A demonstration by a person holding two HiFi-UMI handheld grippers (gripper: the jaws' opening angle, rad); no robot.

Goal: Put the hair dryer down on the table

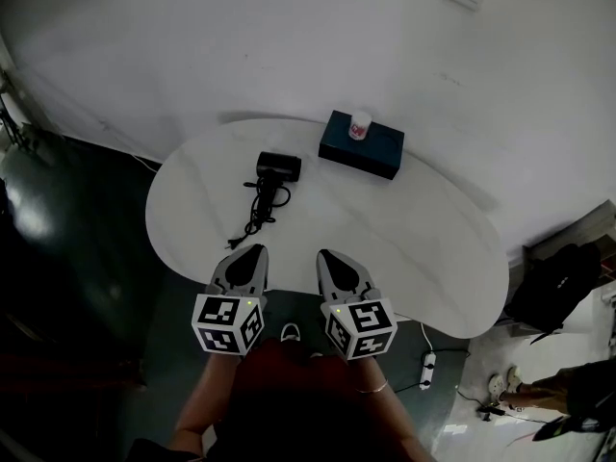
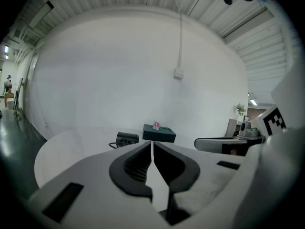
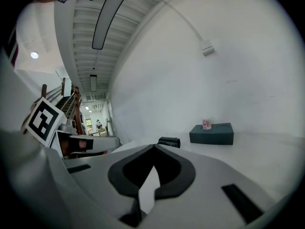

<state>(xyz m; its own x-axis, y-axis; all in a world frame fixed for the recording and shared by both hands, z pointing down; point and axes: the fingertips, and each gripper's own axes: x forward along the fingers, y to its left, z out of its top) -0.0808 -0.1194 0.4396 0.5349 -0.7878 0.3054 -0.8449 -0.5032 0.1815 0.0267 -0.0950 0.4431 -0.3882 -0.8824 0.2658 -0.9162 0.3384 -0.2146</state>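
Observation:
A black hair dryer (image 1: 275, 169) lies on the white table (image 1: 404, 248) with its black cord (image 1: 256, 216) trailing toward the near edge. It also shows small and far off as the hair dryer (image 2: 127, 138) in the left gripper view and the hair dryer (image 3: 169, 141) in the right gripper view. My left gripper (image 1: 253, 252) hangs at the table's near edge, shut and empty, just short of the cord's end. To its right my right gripper (image 1: 327, 257) is shut too, with nothing between its tips.
A dark teal box (image 1: 362, 145) with a small white and pink cup (image 1: 360, 125) on top stands at the table's back, right of the dryer. A power strip (image 1: 426, 370) and shoes (image 1: 502, 388) lie on the floor at the right. A wall (image 1: 289, 46) rises behind the table.

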